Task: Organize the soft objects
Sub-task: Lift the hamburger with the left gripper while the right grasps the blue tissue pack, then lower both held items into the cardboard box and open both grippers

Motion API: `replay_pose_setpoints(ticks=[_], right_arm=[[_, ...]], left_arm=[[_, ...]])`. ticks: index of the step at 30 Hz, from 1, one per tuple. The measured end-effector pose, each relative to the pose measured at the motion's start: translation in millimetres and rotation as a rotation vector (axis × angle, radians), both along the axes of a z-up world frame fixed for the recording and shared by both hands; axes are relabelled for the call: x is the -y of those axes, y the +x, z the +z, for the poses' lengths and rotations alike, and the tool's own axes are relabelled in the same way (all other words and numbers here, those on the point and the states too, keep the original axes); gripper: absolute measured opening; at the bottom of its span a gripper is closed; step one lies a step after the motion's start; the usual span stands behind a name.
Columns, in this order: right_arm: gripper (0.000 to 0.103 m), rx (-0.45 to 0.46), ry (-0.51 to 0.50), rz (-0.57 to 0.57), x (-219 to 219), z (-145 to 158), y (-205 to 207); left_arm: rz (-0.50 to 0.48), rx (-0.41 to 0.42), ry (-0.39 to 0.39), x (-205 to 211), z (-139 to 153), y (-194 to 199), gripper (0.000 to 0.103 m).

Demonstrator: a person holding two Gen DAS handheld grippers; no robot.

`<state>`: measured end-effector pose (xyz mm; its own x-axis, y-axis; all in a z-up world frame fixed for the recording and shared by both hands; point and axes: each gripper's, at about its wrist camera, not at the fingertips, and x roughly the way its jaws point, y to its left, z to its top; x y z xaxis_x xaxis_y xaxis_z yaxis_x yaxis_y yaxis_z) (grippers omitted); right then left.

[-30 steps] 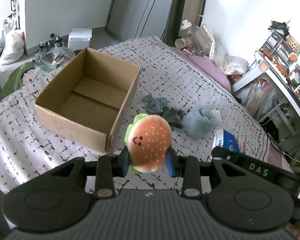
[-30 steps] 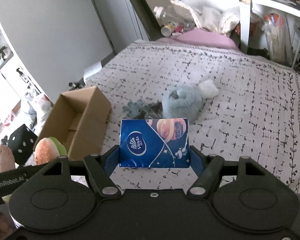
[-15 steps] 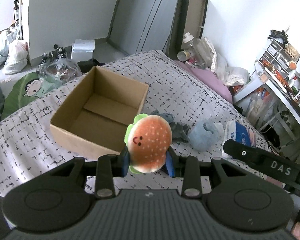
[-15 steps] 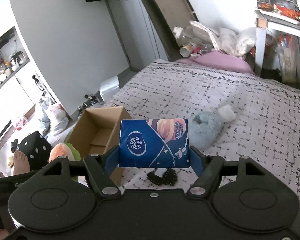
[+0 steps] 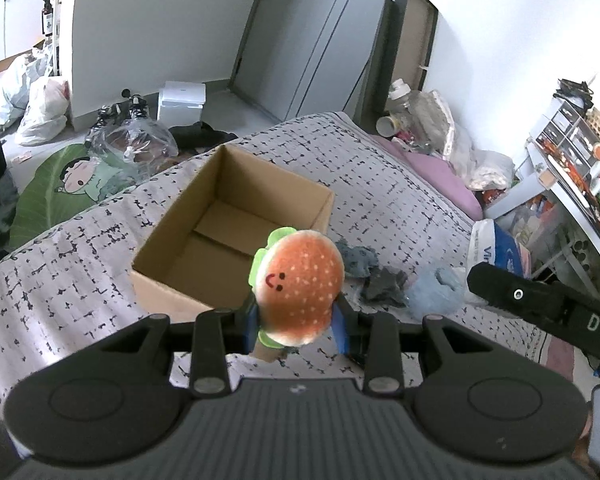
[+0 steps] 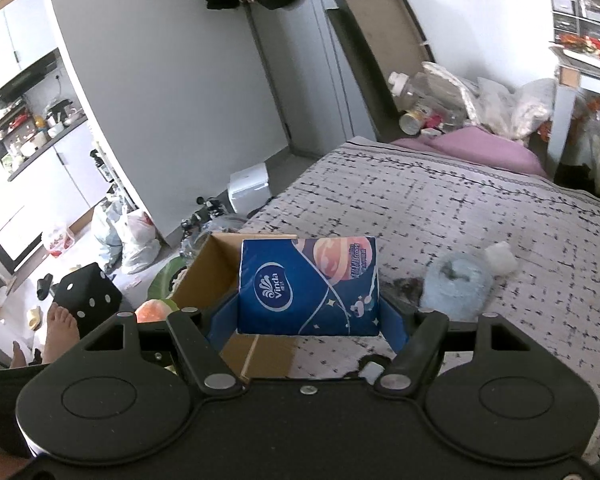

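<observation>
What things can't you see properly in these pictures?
- Box, right view: the tissue pack covers its inside.
- Burger toy, right view: mostly behind the gripper body.
- Grey cloth, left view: crumpled, can't tell what it is.
- Tissue pack, left view: the right gripper's arm hides its lower part.

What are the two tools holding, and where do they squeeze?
The left tool squeezes the burger plush toy at its lower sides. The right tool grips the blue tissue pack by both ends.
</observation>
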<state>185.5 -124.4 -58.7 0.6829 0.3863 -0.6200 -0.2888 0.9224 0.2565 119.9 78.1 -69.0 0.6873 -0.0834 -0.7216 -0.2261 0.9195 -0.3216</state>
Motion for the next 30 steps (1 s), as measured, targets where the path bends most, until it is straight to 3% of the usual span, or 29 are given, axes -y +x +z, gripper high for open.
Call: replay_pose_setpoints(ticks=[24,30], right_arm=[[0.07,-0.092,0.054,0.092,-69,-32,39],[0.07,-0.135,0.075,0.096,-78,-41,45]], left_arm=[[0.083,-0.086,-0.012,-65,-41,44,0.037],[0.134,-0.105,-0.065,-82,-44,49,0.054]])
